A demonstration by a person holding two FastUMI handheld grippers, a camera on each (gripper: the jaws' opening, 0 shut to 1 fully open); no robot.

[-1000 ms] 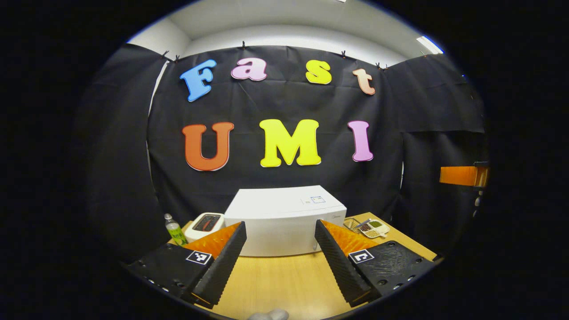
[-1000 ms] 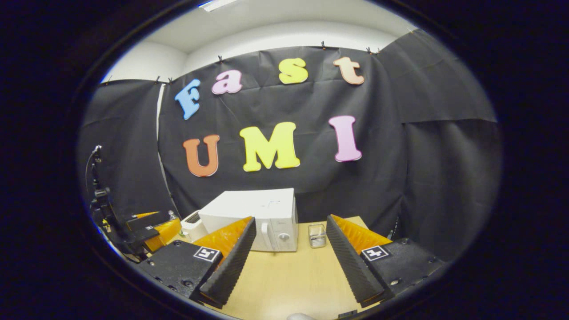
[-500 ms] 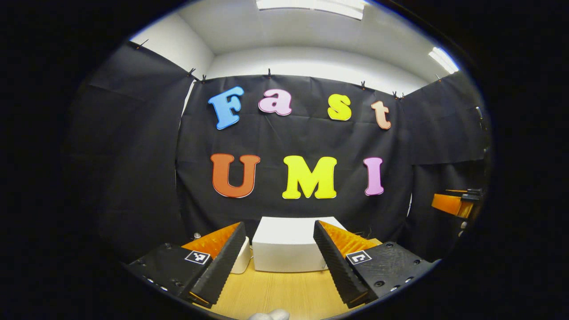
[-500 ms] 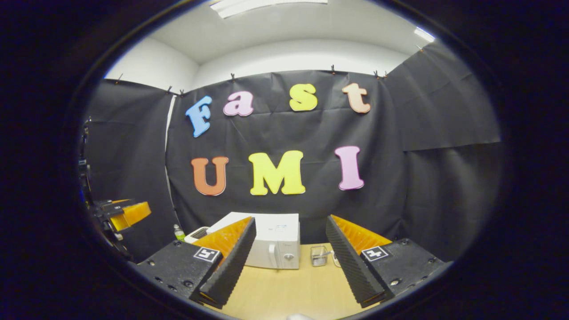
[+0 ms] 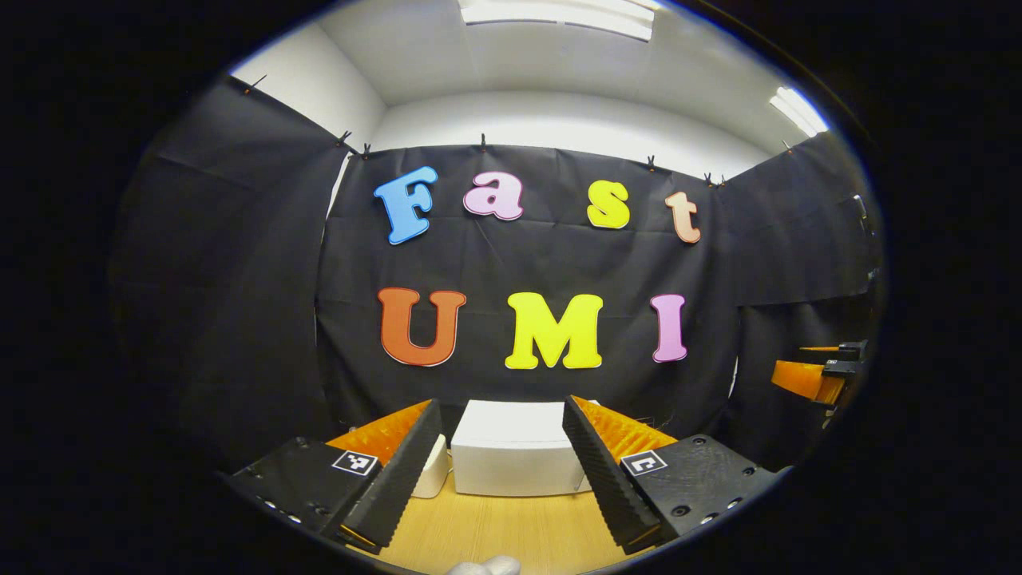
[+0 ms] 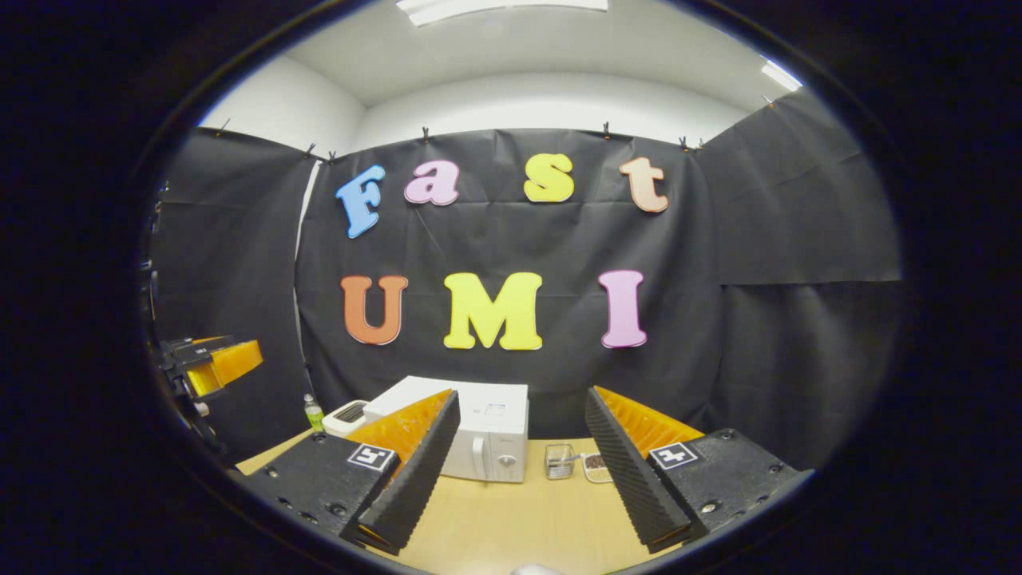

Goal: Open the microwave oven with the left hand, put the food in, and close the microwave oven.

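The white microwave point(image 5: 515, 455) stands at the back of the wooden table point(image 5: 511, 531), its door shut, straight ahead between the spread fingers of my left gripper point(image 5: 502, 406), which is open and holds nothing. In the right gripper view the microwave point(image 6: 489, 435) shows its handle and knob at its right side. A small tray of food point(image 6: 596, 467) lies on the table to the right of it. My right gripper point(image 6: 522, 395) is open and holds nothing, well short of both. Each gripper also appears far off at the edge of the other's view.
A white toaster point(image 6: 350, 413) and a small green-labelled bottle point(image 6: 313, 412) stand left of the microwave. A little wire basket point(image 6: 559, 461) sits between the microwave and the food tray. Bare tabletop point(image 6: 519, 523) lies in front of them.
Both cameras have tilted upward over the last second, so the microwave and table sit lower in each view and more ceiling shows. Both grippers stayed open.
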